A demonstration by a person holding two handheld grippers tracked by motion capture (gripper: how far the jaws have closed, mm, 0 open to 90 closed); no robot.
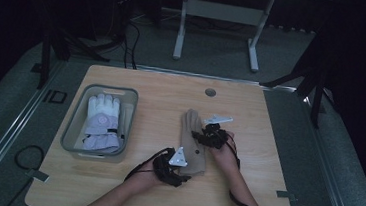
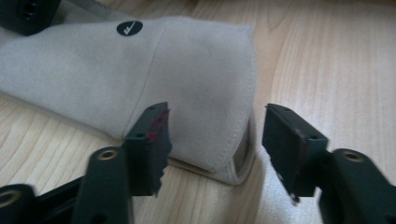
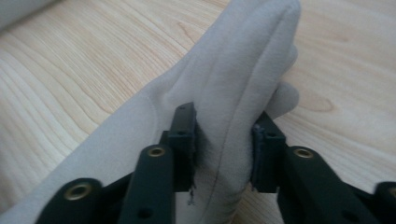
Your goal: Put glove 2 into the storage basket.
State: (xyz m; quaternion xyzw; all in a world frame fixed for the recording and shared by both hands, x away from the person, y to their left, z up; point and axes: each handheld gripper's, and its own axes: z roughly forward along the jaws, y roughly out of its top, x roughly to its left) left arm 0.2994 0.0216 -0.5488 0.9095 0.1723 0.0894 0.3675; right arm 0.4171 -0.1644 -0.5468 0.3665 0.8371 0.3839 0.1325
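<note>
A beige glove lies flat on the wooden tabletop, its finger end pointing away from the person and its cuff toward the person. It rests to the right of a grey plastic bin, well apart from it, and that bin holds a white and lilac glove lying flat inside.

The right gripper sits at the beige glove's right edge, near its finger end. In the right gripper view the beige glove rises as a fold between the two black fingers, and both pads press into the fabric from either side, so the right gripper is clenched on the glove. The cloth bunches between the pads, with the glove's finger tips pointing beyond them over the wood.

The left gripper is at the beige glove's cuff end, on the side nearest the person. In the left gripper view the cuff corner of the beige glove lies between the two fingers, but the pads stand apart from it: one hangs over the fabric's edge, the other is off to the side over bare wood. The left gripper is therefore released, grasping nothing. A small round black badge shows on the glove farther from the cuff.
</note>
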